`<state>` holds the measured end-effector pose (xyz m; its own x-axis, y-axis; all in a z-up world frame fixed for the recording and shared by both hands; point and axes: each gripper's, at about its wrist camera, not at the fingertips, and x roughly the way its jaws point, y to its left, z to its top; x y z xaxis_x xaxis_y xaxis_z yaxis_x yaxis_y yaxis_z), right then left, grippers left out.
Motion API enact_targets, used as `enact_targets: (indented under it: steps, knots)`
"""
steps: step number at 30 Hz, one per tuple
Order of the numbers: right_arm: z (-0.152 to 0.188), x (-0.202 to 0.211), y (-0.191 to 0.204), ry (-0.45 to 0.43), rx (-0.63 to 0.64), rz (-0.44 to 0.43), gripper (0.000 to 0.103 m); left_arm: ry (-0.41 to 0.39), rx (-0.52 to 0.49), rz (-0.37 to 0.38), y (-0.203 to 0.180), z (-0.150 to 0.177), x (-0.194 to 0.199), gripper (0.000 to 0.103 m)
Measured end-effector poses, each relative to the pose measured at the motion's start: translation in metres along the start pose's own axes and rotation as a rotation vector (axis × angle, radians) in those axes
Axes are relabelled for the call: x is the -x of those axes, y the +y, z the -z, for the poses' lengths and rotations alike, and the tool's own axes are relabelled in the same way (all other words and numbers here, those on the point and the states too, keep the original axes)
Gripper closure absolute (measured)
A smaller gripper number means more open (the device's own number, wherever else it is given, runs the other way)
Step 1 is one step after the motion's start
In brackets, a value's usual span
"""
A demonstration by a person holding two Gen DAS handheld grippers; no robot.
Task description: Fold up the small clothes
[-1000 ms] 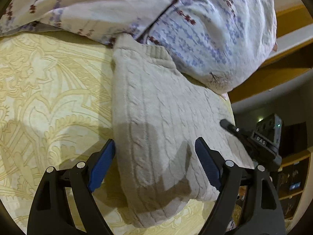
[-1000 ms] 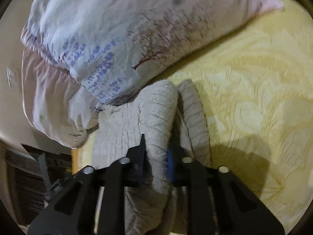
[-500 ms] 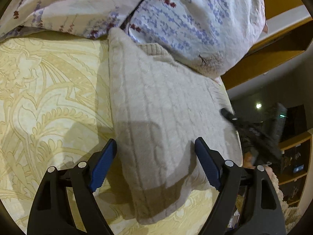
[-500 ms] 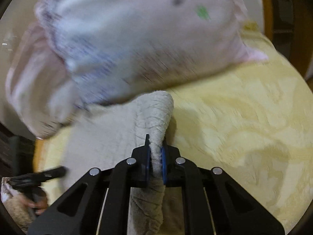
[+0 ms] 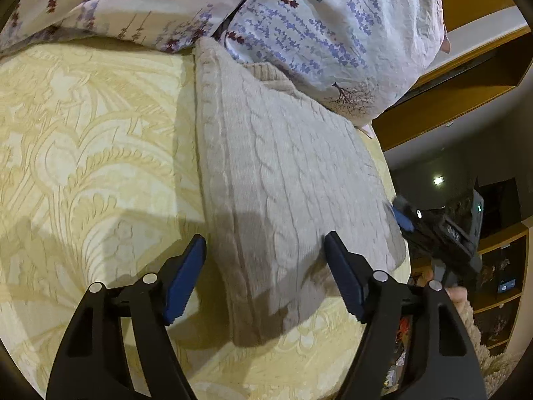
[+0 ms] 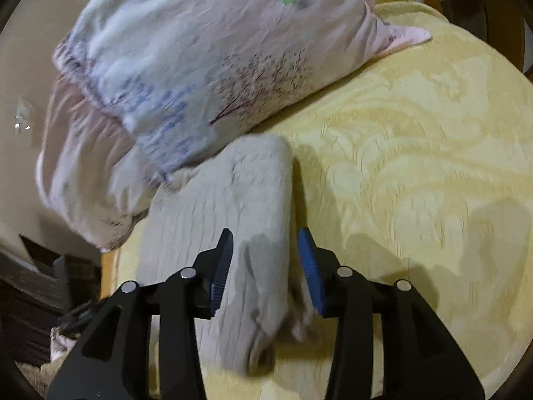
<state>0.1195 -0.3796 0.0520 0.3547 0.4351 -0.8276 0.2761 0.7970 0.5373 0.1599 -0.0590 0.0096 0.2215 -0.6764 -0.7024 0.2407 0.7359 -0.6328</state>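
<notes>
A beige cable-knit sweater [image 5: 283, 166] lies folded on the yellow bedspread [image 5: 83, 150], its top edge tucked against a floral pillow [image 5: 333, 26]. My left gripper [image 5: 263, 243] hovers over the sweater's near end. Its jaws are closing but still wide, with the knit below them and the pads not pressing on it. In the right wrist view a folded sleeve [image 6: 263, 180] lies along the sweater's right side. My right gripper [image 6: 266, 236] straddles that sleeve with its jaws opening and its blue pads clear of the cloth. The right gripper [image 5: 433, 226] also shows at the sweater's right edge.
The pillow [image 6: 216, 50] covers the far side of the bed. The patterned bedspread [image 6: 416, 133] spreads out to the right of the sweater. Wooden shelves [image 5: 466, 83] and a dark room lie beyond the bed's edge. A person's hand [image 5: 459, 295] holds the right gripper.
The right gripper was shut on the sleeve, carried it a short way, then opened and let it go. The left gripper shifted slightly along the sweater and its jaws narrowed a little.
</notes>
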Motion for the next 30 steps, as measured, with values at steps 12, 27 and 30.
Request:
enact_targets:
  steps: [12,27,30]
  knots:
    - [0.034,0.016,0.026,-0.110,0.112,0.115,0.095,0.020,-0.049,-0.064,-0.010,0.011,-0.007,0.027]
    - [0.006,0.005,-0.013,-0.049,-0.064,0.073,0.058,-0.034,-0.018,-0.083,-0.005,-0.013,-0.002,0.018]
    - [-0.022,-0.008,-0.019,-0.054,-0.134,0.023,0.054,-0.033,-0.017,-0.093,-0.005,-0.029,-0.009,0.018]
